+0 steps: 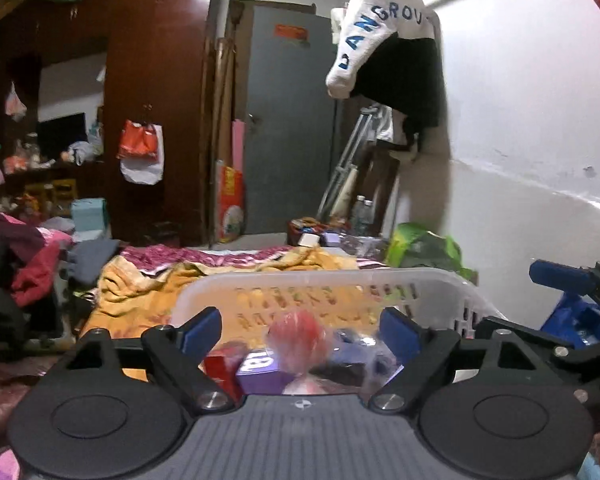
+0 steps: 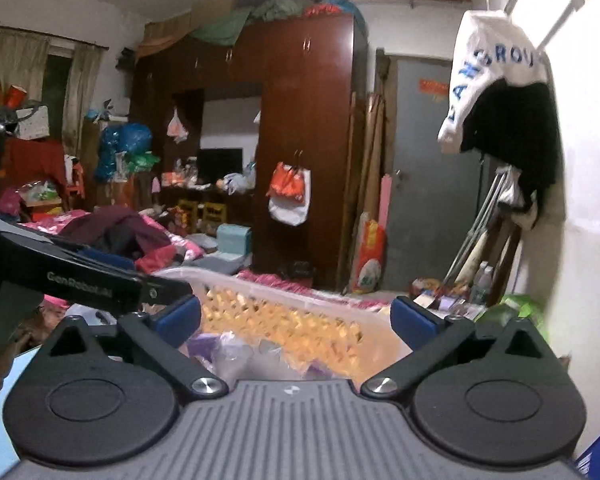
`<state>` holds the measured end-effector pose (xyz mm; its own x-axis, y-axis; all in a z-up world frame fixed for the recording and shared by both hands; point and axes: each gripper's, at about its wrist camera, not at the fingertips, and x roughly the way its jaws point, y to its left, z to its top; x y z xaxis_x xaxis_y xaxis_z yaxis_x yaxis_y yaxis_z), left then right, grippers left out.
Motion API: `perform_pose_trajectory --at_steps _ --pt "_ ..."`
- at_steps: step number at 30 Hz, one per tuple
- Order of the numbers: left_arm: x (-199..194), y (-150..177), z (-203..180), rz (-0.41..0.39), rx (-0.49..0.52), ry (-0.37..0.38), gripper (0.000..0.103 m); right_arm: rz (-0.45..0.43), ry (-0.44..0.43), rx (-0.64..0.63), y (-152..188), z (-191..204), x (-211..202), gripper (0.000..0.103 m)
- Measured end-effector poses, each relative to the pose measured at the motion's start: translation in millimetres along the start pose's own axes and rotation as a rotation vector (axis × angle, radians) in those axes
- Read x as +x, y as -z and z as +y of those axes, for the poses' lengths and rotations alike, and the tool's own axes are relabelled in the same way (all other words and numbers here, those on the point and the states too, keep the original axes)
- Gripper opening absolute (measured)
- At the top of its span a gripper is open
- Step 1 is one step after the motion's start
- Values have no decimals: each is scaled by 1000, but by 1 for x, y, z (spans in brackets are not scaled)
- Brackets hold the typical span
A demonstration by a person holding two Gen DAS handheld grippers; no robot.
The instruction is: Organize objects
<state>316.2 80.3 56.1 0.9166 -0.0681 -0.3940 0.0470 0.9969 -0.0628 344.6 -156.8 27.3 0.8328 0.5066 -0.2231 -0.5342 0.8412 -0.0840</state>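
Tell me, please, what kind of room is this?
Most likely a cluttered home bedroom: a bed with an orange blanket, a tall dark wooden wardrobe, and clothes hung on the wall.

Both wrist views low, close over white basket (image 1: 316,280), facing grey door (image 2: 428,176), shared.

The basket (image 1: 300,280) is translucent white plastic; the wardrobe (image 2: 308,140) glossy dark wood; the blanket (image 1: 140,292) soft orange cloth
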Motion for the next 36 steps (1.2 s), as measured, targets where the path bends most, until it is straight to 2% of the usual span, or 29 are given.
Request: perform_pose_trajectory --at_steps 3,5,7,10,13,15,18,21,28,36 --pt "-11 2 2 -15 -9 15 90 -8 5 8 4 -6 -14 103" --pt "-25 9 5 -29 -13 14 97 -19 -5 38 6 -12 -26 103" --pt "-34 13 3 -42 -10 25 98 -22 -31 93 11 -22 -36 103" --pt "-47 26 -1 -59 19 4 98 33 -11 152 17 -28 -46 103" --pt "-57 31 -6 -86 43 -46 98 99 78 104 25 -17 -52 103" --pt "-61 31 -9 -80 45 -50 98 88 121 57 32 -6 -60 103" --pt "-67 34 -9 -76 35 -8 98 68 106 64 37 2 -71 103" --pt "-67 36 -10 -51 34 -3 98 72 132 63 34 7 -75 103" --pt "-67 49 -11 -18 62 -21 98 96 124 74 37 3 -72 103" --pt "-78 55 -16 -22 61 -12 98 86 116 94 40 1 -78 103"
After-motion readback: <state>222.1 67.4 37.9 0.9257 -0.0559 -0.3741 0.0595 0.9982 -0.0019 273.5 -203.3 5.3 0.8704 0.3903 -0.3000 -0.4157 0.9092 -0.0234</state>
